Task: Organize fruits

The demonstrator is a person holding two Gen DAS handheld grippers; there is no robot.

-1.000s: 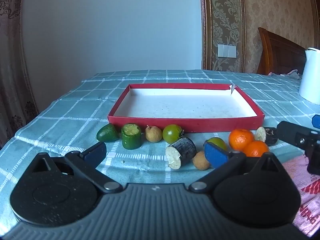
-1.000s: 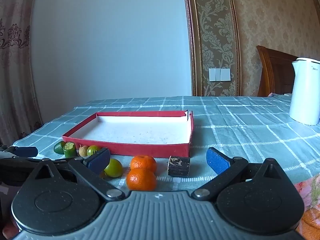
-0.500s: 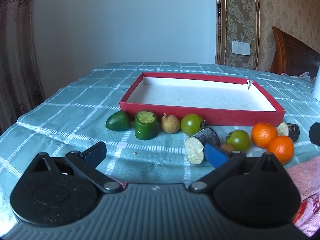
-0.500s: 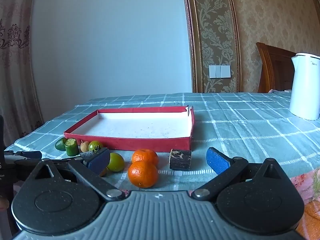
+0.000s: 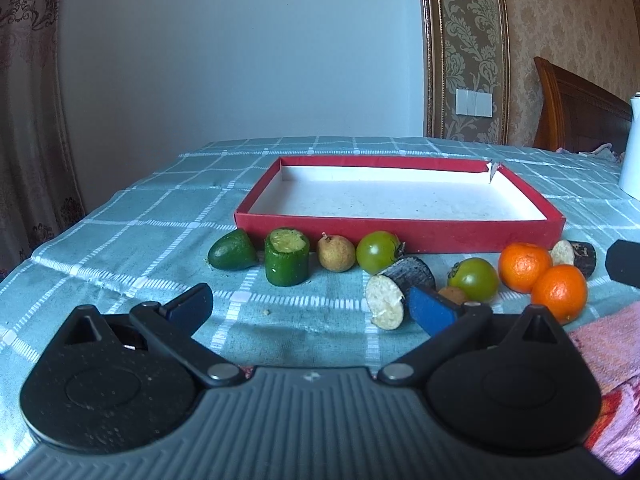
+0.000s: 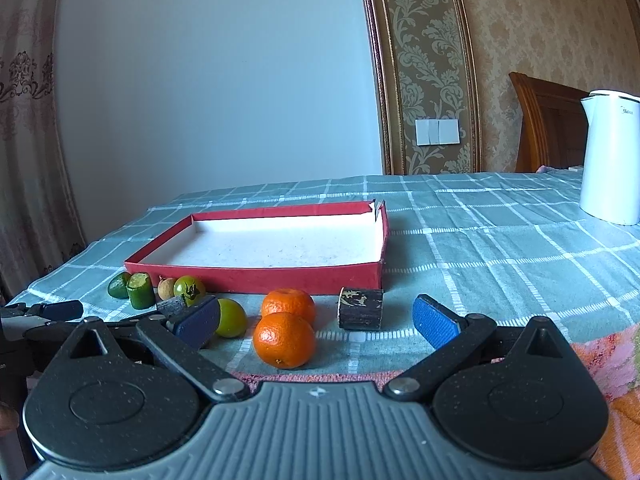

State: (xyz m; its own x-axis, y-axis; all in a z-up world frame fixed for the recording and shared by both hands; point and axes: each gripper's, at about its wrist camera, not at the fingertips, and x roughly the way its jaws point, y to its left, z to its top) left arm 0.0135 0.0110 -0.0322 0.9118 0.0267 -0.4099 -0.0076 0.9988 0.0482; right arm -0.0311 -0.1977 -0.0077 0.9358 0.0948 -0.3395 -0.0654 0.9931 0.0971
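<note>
Both hand-held grippers wide open, fruit lined up outside the tray

Left hand-held gripper [image 5: 310, 306]: jaws spread wide, nothing between them, low over the surface [image 5: 132, 240], which carries a green checked cloth. Right hand-held gripper [image 6: 316, 320]: jaws likewise wide, holding nothing; its tip also shows at the right edge of the left wrist view.

Red tray [image 5: 400, 236] with white floor sits on the cloth beyond the fruit; no fruit lies in it.

Row along the tray's near wall, left to right in the left wrist view: green avocado half [image 5: 233, 255], upright green cut piece [image 5: 287, 256], small brown fruit [image 5: 336, 253], green tomato [image 5: 378, 252]. Closer to the left gripper: dark cut piece with pale face [image 5: 396, 292], lying on its side, just beside the right finger's blue pad. A second green tomato [image 5: 475, 279] lies to its right, with a small brown item partly hidden in front.

Two oranges [image 5: 525, 256] [image 5: 559, 293] touch each other near the tray's right corner. Another dark cut piece [image 5: 576, 253] lies just behind them.

White kettle [image 6: 610, 156] stands well apart, far right.
</note>
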